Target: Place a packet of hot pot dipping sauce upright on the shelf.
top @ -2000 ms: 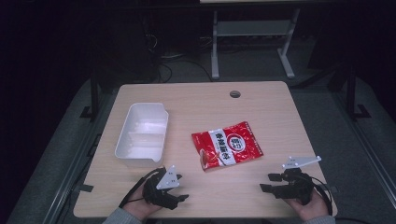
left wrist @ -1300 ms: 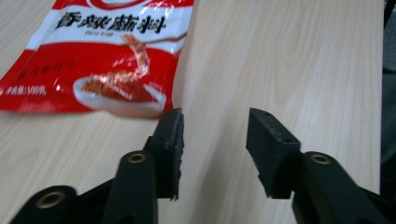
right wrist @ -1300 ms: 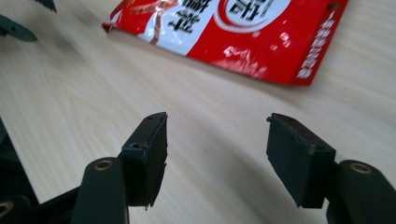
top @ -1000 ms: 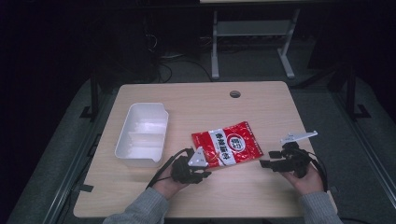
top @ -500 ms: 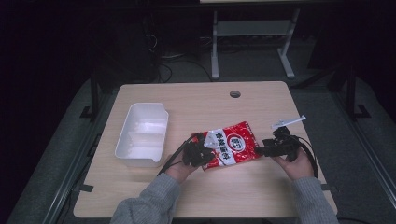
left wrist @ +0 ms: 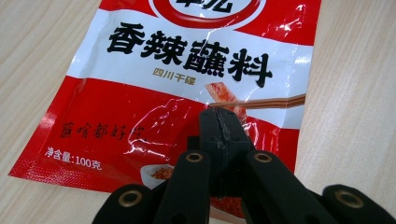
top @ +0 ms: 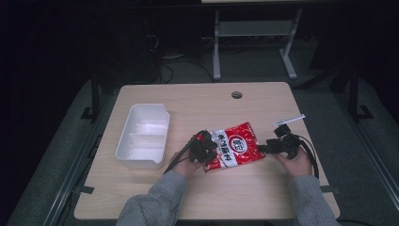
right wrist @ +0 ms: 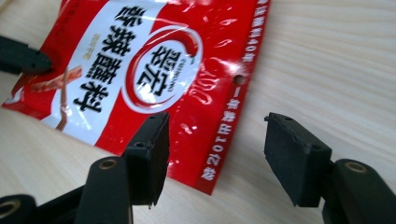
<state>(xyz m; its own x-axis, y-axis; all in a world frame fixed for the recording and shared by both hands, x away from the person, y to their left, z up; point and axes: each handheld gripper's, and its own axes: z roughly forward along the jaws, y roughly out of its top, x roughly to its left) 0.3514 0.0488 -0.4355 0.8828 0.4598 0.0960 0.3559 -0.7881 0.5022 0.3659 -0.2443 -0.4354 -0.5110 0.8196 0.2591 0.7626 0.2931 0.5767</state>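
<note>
Red & white sauce packet is lying flat on the wooden table, approx mid-table, just right of the white two-compartment tray w/ a gap between them.

Left claw is sitting over the packet's left end in the high view. In the left gripper view its jaws are standing pressed together, pads meeting w/ no gap, tips over the packet's red lower part near the printed chopsticks. Jaws have just been closing; can't tell whether any film is pinched between the pads – packet looks flat under them, not lifted.

Right claw is coming in at the packet's right edge, hand behind it. In the right gripper view jaws are standing wide apart, straddling the packet's sealed edge w/ the hang hole: one pad is over the red film, the other over bare table beside it. Pads aren't pressing on anything.

Left hand & grey sleeves are entering from the bottom edge. Cable is looping round the right hand.
</note>
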